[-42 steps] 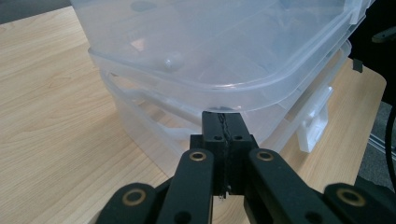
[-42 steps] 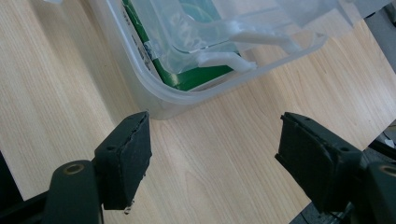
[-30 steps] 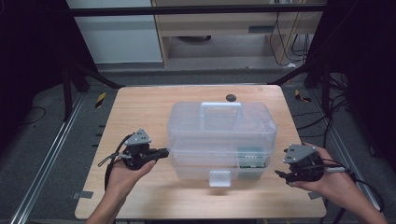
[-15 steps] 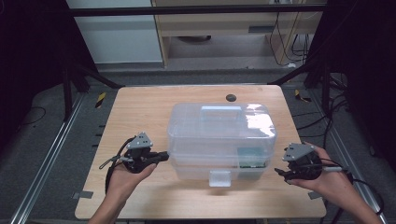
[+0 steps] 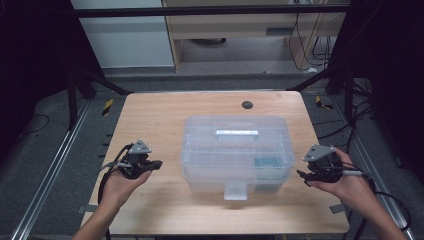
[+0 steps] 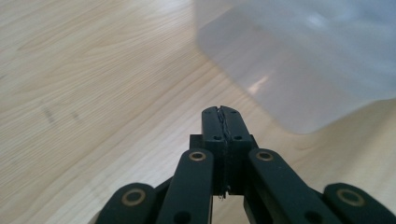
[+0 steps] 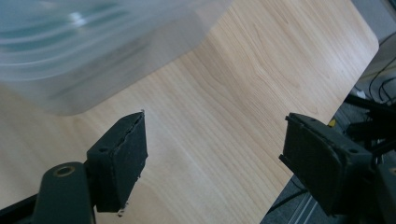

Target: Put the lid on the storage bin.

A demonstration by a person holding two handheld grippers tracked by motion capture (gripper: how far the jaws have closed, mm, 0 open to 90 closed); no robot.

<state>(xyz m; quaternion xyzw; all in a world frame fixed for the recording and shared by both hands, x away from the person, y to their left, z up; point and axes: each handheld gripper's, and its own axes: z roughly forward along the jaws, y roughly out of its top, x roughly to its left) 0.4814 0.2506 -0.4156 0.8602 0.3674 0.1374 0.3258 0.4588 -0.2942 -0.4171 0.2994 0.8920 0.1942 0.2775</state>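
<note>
A clear plastic storage box (image 5: 237, 150) with its lid on stands in the middle of the wooden table (image 5: 160, 120). The lid has a handle (image 5: 236, 133), the front has a latch (image 5: 235, 190), and something green (image 5: 267, 162) shows inside at the right. My left gripper (image 5: 156, 164) lies low to the left of the box, a gap away, pointing at its side. In the left gripper view its jaws (image 6: 223, 116) are shut on nothing, with the box wall (image 6: 303, 60) ahead. My right gripper (image 5: 301, 175) is close to the box's right side, open (image 7: 215, 140) and empty, and the box corner (image 7: 93, 46) shows up left.
A small dark round hole (image 5: 247, 104) sits near the table's far edge. The table's right edge (image 5: 325, 160) runs just beside my right hand, with metal frame rails and cables on the floor beyond. Bare wood lies in front of and behind the box.
The box's lid and handle sit lower in the picture than before. My left gripper has drawn back leftward from the box's side, and my right hand has sunk slightly toward the table.
</note>
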